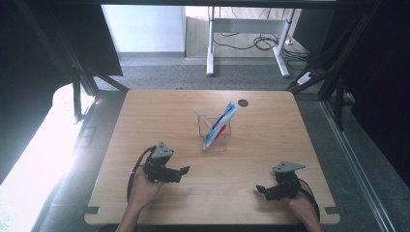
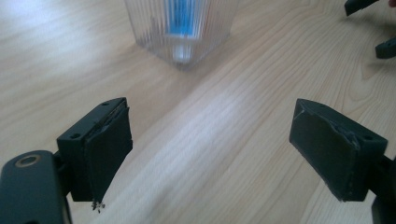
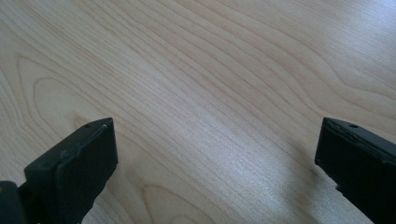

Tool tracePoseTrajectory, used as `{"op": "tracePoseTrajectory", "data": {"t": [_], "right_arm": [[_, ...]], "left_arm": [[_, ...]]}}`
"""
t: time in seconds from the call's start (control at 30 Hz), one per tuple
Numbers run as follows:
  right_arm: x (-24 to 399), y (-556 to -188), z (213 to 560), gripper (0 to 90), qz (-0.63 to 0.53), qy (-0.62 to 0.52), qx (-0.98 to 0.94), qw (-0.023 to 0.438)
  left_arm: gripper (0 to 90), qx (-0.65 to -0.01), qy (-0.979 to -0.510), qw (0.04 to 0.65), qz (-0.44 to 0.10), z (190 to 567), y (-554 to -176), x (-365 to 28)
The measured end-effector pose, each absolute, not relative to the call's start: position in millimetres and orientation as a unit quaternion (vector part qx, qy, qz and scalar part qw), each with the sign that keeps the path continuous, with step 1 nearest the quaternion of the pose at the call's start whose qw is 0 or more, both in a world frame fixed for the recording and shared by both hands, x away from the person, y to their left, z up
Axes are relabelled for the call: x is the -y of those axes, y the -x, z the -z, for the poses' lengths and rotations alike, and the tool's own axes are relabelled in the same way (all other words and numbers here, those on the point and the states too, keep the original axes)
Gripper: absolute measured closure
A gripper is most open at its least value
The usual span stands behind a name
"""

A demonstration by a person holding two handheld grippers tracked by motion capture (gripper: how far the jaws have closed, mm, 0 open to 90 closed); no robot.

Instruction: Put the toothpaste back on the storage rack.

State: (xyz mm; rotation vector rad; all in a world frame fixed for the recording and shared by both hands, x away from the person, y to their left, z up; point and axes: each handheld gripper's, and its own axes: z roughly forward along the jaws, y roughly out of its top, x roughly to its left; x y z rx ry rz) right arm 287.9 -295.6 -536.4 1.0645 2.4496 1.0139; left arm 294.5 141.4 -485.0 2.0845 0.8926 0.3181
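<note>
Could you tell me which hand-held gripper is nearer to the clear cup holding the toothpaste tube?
The left hand-held gripper is nearer, below-left of the clear cup in the high view. The right hand-held gripper sits farther off, toward the near right corner.

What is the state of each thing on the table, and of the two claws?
Clear cup: upright near the middle of the table, not held.
Toothpaste tube: inside the cup, leaning to the far right, top end above the rim.
Toothbrush: inside the cup, leaning to the far left.
Left claw: open, empty, pointed at the cup.
Right claw: open, empty, over bare wood.
Table: wooden, flat.
</note>
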Motion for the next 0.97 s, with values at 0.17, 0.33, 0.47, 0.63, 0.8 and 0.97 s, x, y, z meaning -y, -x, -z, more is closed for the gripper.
{"op": "tracePoseTrajectory", "data": {"t": [0.17,0.33,0.47,0.63,0.8,0.97], "right_arm": [[293.9,-287.2,536.6,0.0,-0.35,-0.369,-0.85,0.141],[292.6,-287.2,537.1,0.0,-0.349,-0.365,-0.851,0.142],[291.9,-287.0,537.1,0.0,-0.349,-0.363,-0.852,0.143],[291.0,-286.8,537.6,0.0,-0.348,-0.361,-0.853,0.143],[290.0,-286.5,538.0,0.0,-0.346,-0.359,-0.855,0.143],[289.8,-286.2,537.8,0.0,-0.347,-0.359,-0.854,0.144]], "left_arm": [[13.1,-0.369,-0.823,0.412,-0.129,496.9,-284.2,-150.6],[13.2,-0.38,-0.826,0.394,-0.134,510.2,-275.8,-154.7],[13.2,-0.376,-0.838,0.37,-0.138,519.3,-270.5,-153.0],[13.2,-0.374,-0.85,0.343,-0.144,527.7,-265.3,-149.0],[13.2,-0.37,-0.862,0.315,-0.146,534.3,-263.7,-145.0],[13.1,-0.371,-0.863,0.313,-0.142,535.9,-263.9,-141.8]]}}
